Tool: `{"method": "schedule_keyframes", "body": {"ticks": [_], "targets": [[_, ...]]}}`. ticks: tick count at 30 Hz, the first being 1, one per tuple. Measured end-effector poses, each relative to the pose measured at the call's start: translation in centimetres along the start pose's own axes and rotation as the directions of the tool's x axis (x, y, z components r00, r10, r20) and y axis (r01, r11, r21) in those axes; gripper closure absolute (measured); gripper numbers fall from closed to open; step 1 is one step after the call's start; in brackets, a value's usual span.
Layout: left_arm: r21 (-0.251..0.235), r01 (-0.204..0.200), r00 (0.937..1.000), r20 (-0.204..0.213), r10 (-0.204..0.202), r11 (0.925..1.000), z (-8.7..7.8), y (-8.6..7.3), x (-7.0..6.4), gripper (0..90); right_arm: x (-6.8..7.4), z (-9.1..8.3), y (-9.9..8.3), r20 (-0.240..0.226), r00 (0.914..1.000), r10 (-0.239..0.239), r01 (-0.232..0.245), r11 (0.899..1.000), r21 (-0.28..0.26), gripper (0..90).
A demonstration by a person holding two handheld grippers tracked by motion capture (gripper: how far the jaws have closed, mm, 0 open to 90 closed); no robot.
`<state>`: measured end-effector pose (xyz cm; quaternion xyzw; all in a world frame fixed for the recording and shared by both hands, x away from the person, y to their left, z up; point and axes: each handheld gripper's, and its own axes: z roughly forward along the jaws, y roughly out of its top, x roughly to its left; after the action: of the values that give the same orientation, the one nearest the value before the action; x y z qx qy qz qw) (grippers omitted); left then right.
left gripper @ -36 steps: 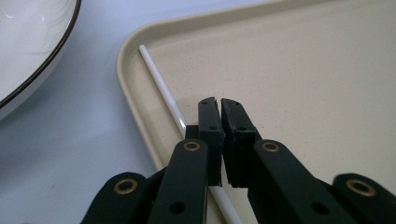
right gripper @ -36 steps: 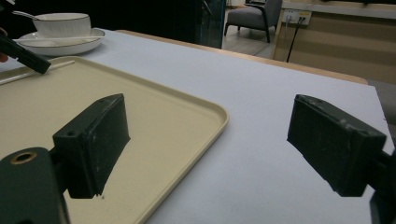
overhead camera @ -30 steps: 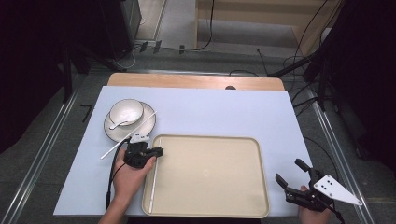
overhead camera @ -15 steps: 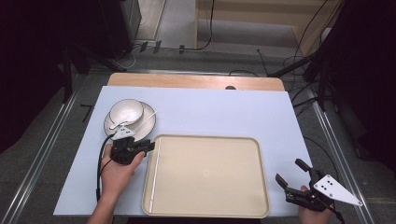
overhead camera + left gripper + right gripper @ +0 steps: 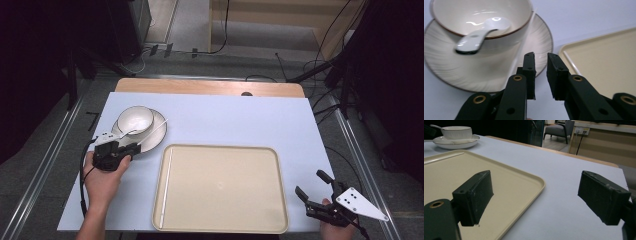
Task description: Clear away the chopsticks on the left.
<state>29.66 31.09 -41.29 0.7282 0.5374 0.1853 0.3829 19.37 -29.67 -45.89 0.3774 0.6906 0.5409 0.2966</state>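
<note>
Hovering at the saucer's (image 5: 486,72) near rim, my left claw (image 5: 540,56) stands slightly parted, gripping nothing. Bowl (image 5: 481,17) with spoon (image 5: 477,37) sits upper left; tray (image 5: 604,62) edge lies right. Right claw (image 5: 315,190) gapes wide, lower right.

Even overhead light brightens the table (image 5: 225,120), while its surroundings sink into near black. Just ahead of the left gripper (image 5: 540,65), glare streaks the bowl (image 5: 481,15) and spoon (image 5: 474,41); the nearest jaws blur.
</note>
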Motion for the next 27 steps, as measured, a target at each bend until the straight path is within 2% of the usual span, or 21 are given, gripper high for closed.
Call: {"method": "schedule_keyframes", "body": {"ticks": [4, 13, 17, 23, 27], "targets": [[0.013, 0.018, 0.9998, -0.008, -0.018, 0.9998, 0.2, 0.2, 1.2, 81.2, 0.1, -0.1, 0.1, 0.005, 1.0, -0.003, 0.003, 1.0, -0.01, 13.1], [0.066, -0.006, 0.9985, -0.054, 0.01, 0.9978, 1.6, 0.1, 1.9, 78.6, 0.0, 0.0, 0.0, 0.004, 1.0, -0.002, 0.002, 1.0, -0.004, 13.1], [0.102, -0.015, 0.9988, -0.045, 0.019, 0.9947, 2.4, 0.0, 1.9, 77.5, 0.1, 0.1, 0.0, 0.002, 1.0, -0.003, 0.003, 1.0, -0.002, 13.1], [0.129, -0.014, 0.9988, -0.045, 0.02, 0.9915, 2.9, 0.0, 1.9, 76.5, 0.1, 0.1, 0.0, 0.003, 1.0, -0.002, 0.002, 1.0, -0.001, 13.1], [0.146, -0.007, 0.9999, -0.01, 0.009, 0.9893, 2.9, 0.1, 2.0, 78.8, 0.1, 0.1, -0.1, 0.001, 1.0, 0.003, -0.003, 1.0, 0.001, 13.0]]}}
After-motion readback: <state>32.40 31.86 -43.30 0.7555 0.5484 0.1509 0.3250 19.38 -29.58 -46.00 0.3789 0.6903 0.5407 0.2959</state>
